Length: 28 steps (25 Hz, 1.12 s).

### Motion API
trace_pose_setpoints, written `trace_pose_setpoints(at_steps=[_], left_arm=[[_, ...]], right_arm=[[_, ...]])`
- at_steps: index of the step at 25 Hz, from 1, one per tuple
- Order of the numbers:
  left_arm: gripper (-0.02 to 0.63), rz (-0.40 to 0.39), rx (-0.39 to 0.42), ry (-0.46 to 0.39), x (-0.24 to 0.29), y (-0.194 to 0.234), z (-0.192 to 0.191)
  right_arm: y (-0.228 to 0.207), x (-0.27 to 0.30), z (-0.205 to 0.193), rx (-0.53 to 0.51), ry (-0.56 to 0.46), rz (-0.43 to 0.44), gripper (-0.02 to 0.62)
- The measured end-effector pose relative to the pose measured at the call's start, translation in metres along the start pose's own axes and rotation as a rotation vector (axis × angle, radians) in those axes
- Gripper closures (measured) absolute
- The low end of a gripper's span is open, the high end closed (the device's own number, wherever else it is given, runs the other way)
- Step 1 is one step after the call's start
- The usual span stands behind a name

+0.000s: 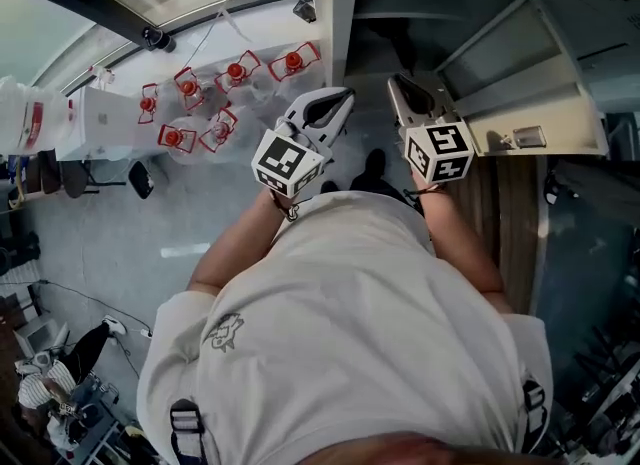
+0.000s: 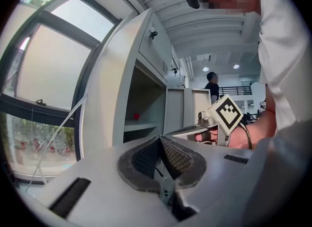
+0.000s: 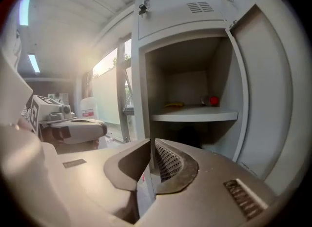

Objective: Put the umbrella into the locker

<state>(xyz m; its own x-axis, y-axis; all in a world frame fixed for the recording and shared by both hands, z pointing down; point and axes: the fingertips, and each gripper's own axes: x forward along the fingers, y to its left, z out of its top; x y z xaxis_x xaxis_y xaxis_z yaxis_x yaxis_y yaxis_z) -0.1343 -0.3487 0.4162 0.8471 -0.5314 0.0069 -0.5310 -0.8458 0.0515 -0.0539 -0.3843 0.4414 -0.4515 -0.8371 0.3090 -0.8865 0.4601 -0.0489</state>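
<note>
The grey locker (image 3: 185,50) stands open in front of me, its door (image 1: 530,83) swung out to the right. On its shelf (image 3: 195,116) lie a small red object (image 3: 213,100) and a yellow one (image 3: 174,105). The space under the shelf is dark, and I cannot make out an umbrella in any view. My left gripper (image 1: 345,98) is held up before the locker's left side, its pads (image 2: 170,155) together with nothing between them. My right gripper (image 1: 395,83) points into the opening, its jaws (image 3: 152,143) shut and empty.
A large window (image 2: 44,74) runs along the left of the locker. Several red-and-white objects (image 1: 230,73) stand on the floor beside it. A person (image 2: 212,82) stands far behind, and another sits at the lower left (image 1: 40,393). A white water jug (image 3: 88,108) stands at the left.
</note>
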Motion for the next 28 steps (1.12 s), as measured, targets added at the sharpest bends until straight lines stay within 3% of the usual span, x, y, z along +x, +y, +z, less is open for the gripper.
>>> trace_pose_setpoints(at_steps=[7, 16, 28], left_arm=[[0.594, -0.016, -0.018, 0.001, -0.011, -0.007, 0.0], [0.594, -0.008, -0.001, -0.023, -0.009, -0.037, 0.015], [0.594, 0.01, 0.016, -0.004, 0.013, -0.159, 0.011]], right_arm=[[0.028, -0.039, 0.006, 0.005, -0.06, 0.015, 0.551], [0.03, -0.087, 0.012, -0.029, -0.112, 0.028, 0.552], [0.01, -0.192, -0.018, -0.041, -0.138, 0.121, 0.552]])
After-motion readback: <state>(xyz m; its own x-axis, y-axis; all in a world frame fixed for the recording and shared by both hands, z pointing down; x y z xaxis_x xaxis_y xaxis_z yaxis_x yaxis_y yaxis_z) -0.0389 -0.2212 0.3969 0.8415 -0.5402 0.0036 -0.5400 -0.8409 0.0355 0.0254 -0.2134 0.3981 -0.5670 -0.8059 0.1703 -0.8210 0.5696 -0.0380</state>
